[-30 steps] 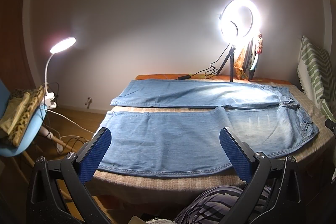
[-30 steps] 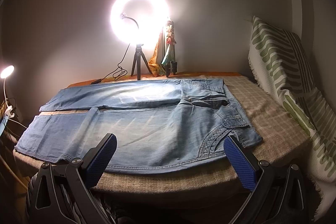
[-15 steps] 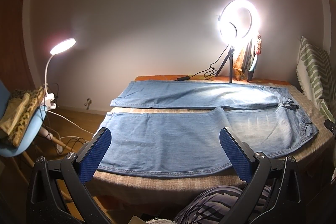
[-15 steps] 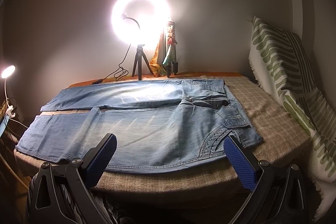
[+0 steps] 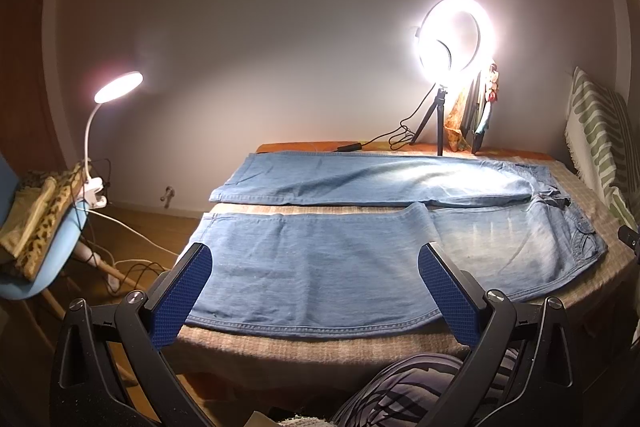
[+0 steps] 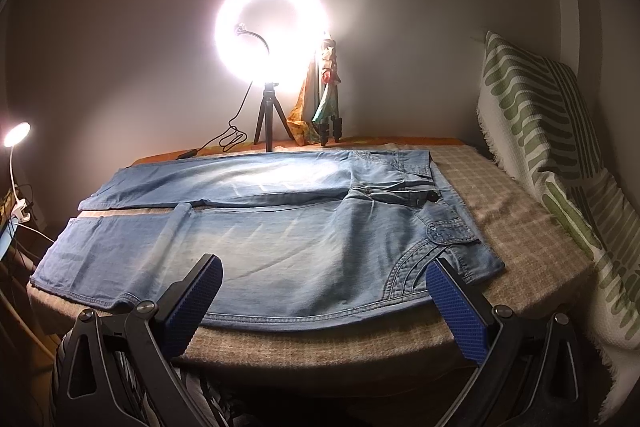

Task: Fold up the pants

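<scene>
Light blue jeans (image 5: 340, 259) lie flat on a checked beige blanket (image 5: 304, 347), legs apart and running to the left, waist at the right (image 6: 452, 223). My left gripper (image 5: 314, 257) hovers open above the near leg's hem end, near the bed's front edge. My right gripper (image 6: 324, 267) is open too, held above the near hip and pocket area. Neither touches the cloth. A small fold shows partway along the near leg (image 6: 180, 215).
A lit ring light on a tripod (image 6: 272, 27) and a figurine (image 6: 330, 99) stand at the far edge with a cable. A striped green cushion (image 6: 560, 155) leans at the right. A clip lamp (image 5: 116, 87) and a blue chair (image 5: 36, 255) are left of the bed.
Both views have shifted only slightly; the jeans lie as before and both grippers stay open.
</scene>
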The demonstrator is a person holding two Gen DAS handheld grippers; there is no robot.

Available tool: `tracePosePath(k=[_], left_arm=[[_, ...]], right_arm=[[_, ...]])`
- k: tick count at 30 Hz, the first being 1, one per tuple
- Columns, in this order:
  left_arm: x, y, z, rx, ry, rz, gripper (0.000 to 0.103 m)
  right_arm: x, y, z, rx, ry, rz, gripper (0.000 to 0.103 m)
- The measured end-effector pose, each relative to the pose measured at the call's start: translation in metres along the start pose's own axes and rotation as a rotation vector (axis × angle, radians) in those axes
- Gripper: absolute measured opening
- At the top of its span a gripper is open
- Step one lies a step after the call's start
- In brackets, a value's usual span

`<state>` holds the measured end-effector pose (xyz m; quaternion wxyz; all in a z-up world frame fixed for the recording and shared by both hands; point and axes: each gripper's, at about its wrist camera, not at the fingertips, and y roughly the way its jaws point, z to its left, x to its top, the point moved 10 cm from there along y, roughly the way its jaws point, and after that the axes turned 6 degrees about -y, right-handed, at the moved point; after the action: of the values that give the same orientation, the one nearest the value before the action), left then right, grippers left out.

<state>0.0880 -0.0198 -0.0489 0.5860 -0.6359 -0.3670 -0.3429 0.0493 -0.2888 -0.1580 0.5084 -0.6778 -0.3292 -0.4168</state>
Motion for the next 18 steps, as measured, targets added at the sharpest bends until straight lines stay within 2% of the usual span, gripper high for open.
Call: tracePosePath(k=[18], left_arm=[[0.0007, 0.002, 0.0001, -0.004, 0.01, -0.002, 0.103]], right_arm=[[0.0098, -0.0072, 0.0019, 0.003, -0.013, -0.019, 0.103]])
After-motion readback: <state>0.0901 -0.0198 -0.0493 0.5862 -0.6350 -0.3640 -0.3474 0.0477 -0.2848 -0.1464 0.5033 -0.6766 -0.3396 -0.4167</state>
